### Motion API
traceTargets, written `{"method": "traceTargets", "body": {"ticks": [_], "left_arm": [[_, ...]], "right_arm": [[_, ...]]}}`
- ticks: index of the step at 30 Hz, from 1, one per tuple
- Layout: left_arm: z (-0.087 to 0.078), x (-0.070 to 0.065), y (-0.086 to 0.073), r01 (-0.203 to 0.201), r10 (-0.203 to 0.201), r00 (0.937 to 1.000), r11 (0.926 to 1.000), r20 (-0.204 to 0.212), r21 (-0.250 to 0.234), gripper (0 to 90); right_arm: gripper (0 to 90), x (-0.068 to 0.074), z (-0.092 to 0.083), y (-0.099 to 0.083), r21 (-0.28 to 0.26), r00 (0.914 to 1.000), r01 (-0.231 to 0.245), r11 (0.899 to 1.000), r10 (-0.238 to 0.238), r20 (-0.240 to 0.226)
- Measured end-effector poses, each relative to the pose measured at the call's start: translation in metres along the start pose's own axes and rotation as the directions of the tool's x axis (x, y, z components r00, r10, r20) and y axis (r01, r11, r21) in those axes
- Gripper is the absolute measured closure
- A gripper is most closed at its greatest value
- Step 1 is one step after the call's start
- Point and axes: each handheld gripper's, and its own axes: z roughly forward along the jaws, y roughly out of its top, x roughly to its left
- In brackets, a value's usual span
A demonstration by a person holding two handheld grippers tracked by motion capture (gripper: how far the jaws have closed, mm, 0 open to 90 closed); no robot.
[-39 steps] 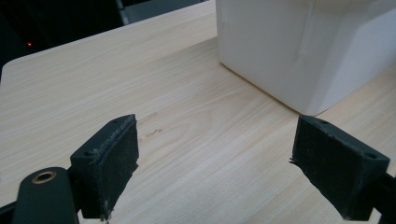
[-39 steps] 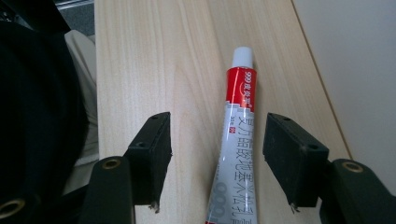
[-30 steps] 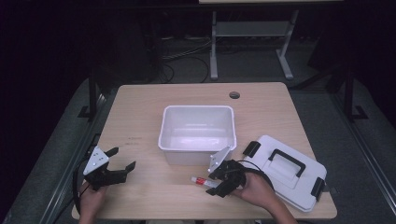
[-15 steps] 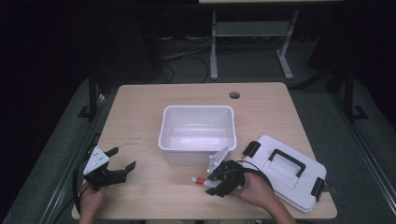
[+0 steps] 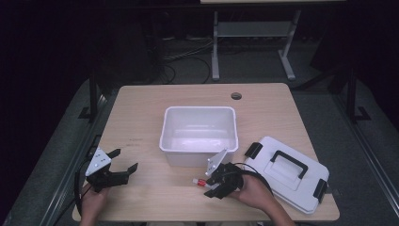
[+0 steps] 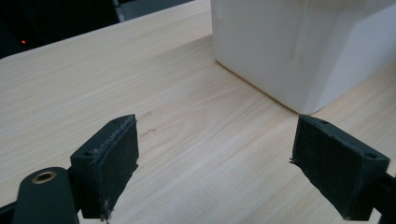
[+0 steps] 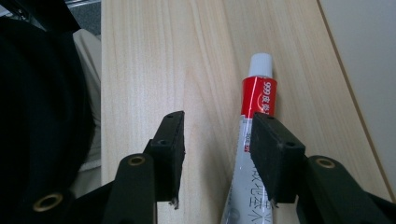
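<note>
The tube [image 7: 254,140] lies flat on the surface [image 5: 141,117], just near of the tub [image 5: 199,129]. The right tongs [image 7: 217,144], half open and just closing, straddle it off-centre: it sits under the right-hand jaw, ungripped. The left tongs [image 6: 215,158] gape wide, empty.

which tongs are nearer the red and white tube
Right. The right tongs sit over the red and white tube, jaws closing; the left tongs hover far off, open.
</note>
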Motion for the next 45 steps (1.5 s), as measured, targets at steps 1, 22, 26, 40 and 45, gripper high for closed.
{"method": "traceTargets", "body": {"ticks": [1, 22, 26, 40, 45], "left_arm": [[0.0001, -0.0002, 0.0002, 0.0, 0.0, 1.0, 1.0, 0.001, 0.0, 13.8], [-0.0012, 0.0006, 0.0, 0.002, -0.002, 1.0, 1.0, -0.002, -0.004, 13.8], [-0.0007, 0.0002, 0.0003, -0.001, 0.001, 1.0, 1.0, -0.002, -0.003, 13.8], [-0.0014, 0.0009, -0.0001, 0.002, -0.002, 1.0, 1.0, -0.003, -0.004, 13.8], [-0.0016, 0.001, 0.0, 0.0, 0.0, 1.0, 1.0, -0.004, -0.004, 13.8]], "right_arm": [[54.6, -0.0003, 0.0002, 0.0005, 0.001, 1.0, 0.004, 1.0, -0.004, 0.0], [77.7, 0.0011, 0.0006, 0.0012, 0.013, 0.9995, 0.03, 0.999, -0.03, -0.008], [78.2, 0.0009, -0.0008, 0.0014, 0.018, 0.9994, 0.034, 0.999, -0.034, -0.002], [78.0, -0.0008, -0.0029, 0.0022, 0.017, 0.9992, 0.035, 0.999, -0.035, 0.021], [74.3, -0.0016, -0.0014, 0.0018, 0.024, 0.9988, 0.037, 0.999, -0.037, 0.033]]}}
